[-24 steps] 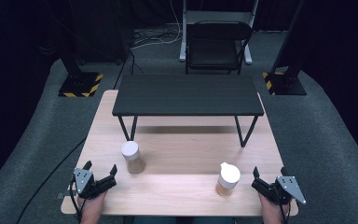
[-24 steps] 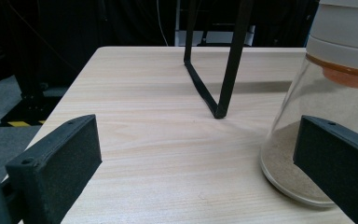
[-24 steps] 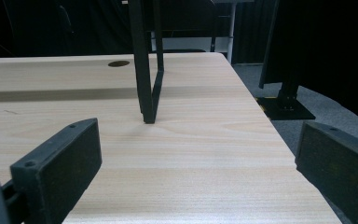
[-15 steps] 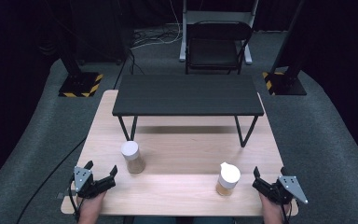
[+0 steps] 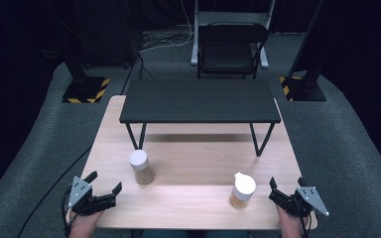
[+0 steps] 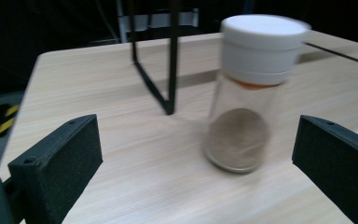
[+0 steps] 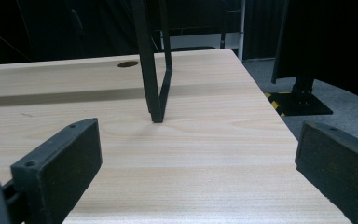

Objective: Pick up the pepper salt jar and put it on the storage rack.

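My left tongs (image 5: 104,189) gaping, white-capped jar (image 5: 141,167) at their 1 o'clock, black riser shelf (image 5: 200,100) beyond, right tongs (image 5: 284,188) gaping, spouted jar (image 5: 242,190) at 9 o'clock on the bench (image 5: 193,148).

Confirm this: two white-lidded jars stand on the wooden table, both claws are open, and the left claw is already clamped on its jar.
Not clamped. The left gripper view shows the left claw open, its jar standing free ahead. The rest holds: the other jar, right claw open.
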